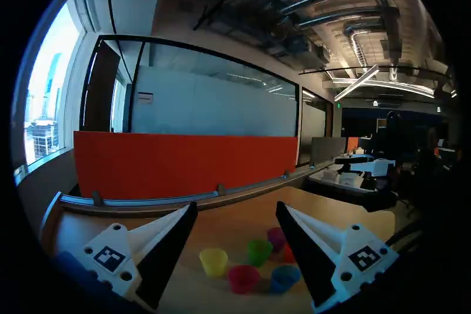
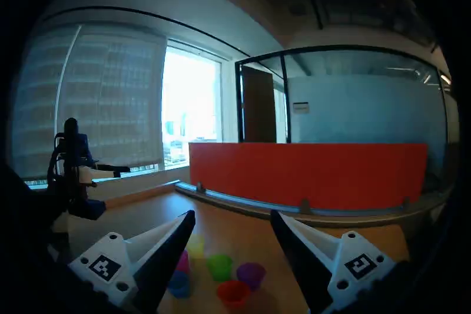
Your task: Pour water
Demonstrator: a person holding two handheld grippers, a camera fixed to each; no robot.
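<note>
Several small coloured cups stand in a cluster on the wooden table (image 1: 235,225). In the left gripper view these are a yellow cup (image 1: 213,261), a green cup (image 1: 259,251), a purple cup (image 1: 275,237), a red cup (image 1: 243,278) and a blue cup (image 1: 285,277). My left gripper (image 1: 235,205) hangs open above and short of them, holding nothing. The right gripper view has the same cluster from another side: the yellow cup (image 2: 196,244), green cup (image 2: 219,267), purple cup (image 2: 251,274), red cup (image 2: 233,293) and blue cup (image 2: 178,283). My right gripper (image 2: 231,214) is open and empty too.
An orange divider panel (image 1: 182,164) runs along the table's far edge, with a glass wall behind it. A dark clamp-like device (image 2: 73,172) stands on the table by the window. Desks and chairs (image 1: 359,175) lie beyond the table's right end.
</note>
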